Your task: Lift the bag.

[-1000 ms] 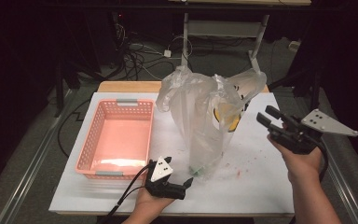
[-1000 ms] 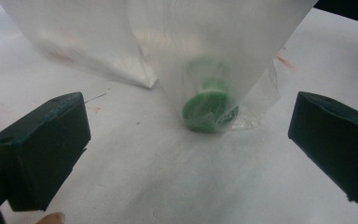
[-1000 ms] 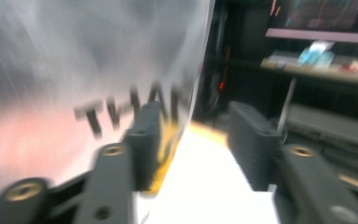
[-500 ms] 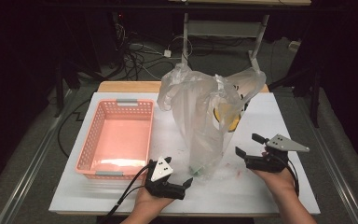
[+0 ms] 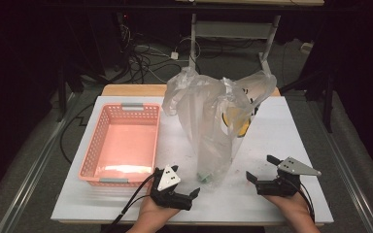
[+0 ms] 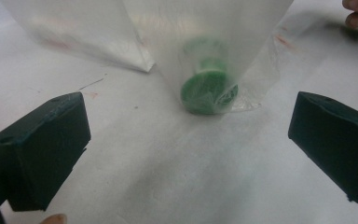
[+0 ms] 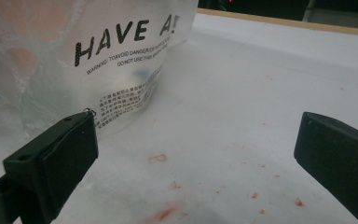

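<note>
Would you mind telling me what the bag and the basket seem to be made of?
The bag looks like thin clear plastic film: glossy, crinkled, with a green object showing through. The basket seems to be rigid pink moulded plastic with perforated walls and a faint sheen.

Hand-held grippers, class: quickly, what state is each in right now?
Left hand-held gripper: open, holding nothing.
Right hand-held gripper: open, jaws just opened wider, nothing between them.
</note>
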Available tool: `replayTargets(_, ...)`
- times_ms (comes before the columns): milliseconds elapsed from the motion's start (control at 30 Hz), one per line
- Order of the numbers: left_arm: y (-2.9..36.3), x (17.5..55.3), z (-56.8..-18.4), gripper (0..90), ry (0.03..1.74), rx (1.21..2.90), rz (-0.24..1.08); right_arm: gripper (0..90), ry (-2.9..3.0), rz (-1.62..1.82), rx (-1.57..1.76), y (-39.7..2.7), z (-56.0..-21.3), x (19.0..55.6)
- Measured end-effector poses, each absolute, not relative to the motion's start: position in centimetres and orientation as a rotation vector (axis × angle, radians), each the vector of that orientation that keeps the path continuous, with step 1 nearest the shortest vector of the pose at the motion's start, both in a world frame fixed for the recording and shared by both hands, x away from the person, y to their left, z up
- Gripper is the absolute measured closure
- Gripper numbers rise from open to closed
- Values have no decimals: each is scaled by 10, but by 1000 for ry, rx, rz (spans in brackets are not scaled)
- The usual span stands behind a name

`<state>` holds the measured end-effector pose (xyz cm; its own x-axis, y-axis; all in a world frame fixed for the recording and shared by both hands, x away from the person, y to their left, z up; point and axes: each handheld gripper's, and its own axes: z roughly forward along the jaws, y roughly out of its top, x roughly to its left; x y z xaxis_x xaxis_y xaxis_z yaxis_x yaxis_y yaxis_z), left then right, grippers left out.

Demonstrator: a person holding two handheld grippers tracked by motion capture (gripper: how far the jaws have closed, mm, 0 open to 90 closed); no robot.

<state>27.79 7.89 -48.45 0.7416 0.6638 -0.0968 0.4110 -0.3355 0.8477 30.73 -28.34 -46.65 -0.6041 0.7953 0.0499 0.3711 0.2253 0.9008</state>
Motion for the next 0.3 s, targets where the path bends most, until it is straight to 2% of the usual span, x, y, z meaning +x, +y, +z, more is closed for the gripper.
replayTargets(300,79,278,-485,0,851,1969,339,0,2040,1384,1041,-288,-463,309)
